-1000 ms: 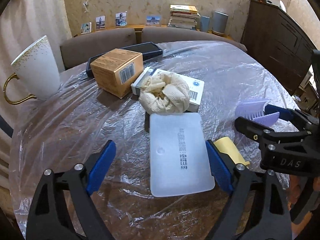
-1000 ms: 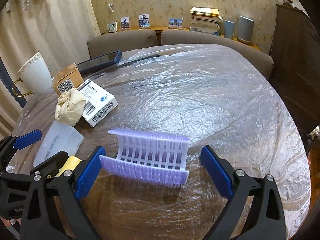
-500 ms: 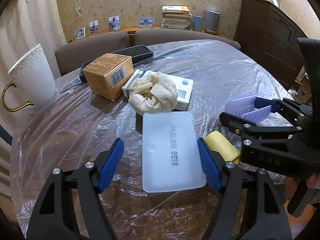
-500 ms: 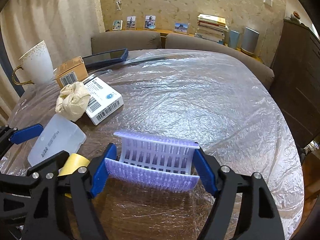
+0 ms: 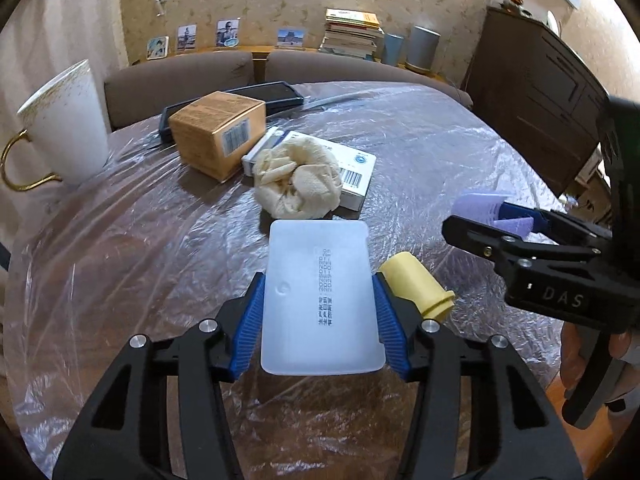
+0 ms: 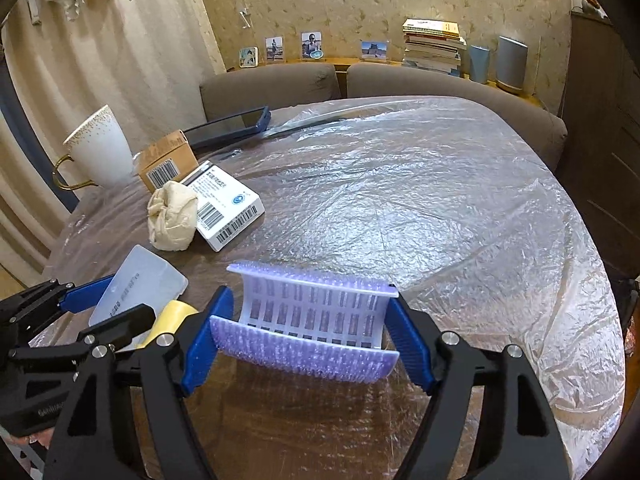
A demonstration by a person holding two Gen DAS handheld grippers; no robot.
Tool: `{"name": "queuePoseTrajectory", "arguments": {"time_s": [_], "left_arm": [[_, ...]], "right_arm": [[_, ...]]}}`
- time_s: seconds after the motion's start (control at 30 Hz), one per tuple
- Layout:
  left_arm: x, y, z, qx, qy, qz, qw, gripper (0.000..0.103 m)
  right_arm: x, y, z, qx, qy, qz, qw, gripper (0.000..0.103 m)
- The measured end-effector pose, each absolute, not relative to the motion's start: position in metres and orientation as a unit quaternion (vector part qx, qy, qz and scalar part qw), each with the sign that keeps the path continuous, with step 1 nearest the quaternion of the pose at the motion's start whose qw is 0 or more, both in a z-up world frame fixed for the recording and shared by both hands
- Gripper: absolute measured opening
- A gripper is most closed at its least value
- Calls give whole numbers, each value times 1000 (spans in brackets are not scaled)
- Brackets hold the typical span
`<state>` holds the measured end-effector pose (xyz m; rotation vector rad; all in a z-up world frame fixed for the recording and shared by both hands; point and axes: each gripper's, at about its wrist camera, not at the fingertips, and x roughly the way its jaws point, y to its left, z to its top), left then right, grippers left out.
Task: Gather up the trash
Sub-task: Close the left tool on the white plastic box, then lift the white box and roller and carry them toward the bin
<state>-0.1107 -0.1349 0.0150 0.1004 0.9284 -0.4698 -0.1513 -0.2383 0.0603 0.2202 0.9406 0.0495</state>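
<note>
With both grippers lowered over the plastic-sheeted table, the grasp step is in hand. Left gripper: jaws closing, blue pads meeting the long edges of the frosted white rectangular plastic lid that lies between them. A pale yellow plastic cap lies just outside its right finger. Right gripper: blue pads pressed on both ends of the lilac slotted, curved plastic tray, held across the fingers. Next, judged: firm both grips, then lift clear without snagging the sheet.
</note>
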Motion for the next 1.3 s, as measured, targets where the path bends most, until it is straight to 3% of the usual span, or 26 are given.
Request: {"name": "queuePoseTrajectory", "arguments": {"time_s": [1.3], "left_arm": [[-159, -81, 30, -39, 430, -159, 888, 53]], "right_arm": [[-208, -226, 96, 112, 445, 92, 884, 75]]}}
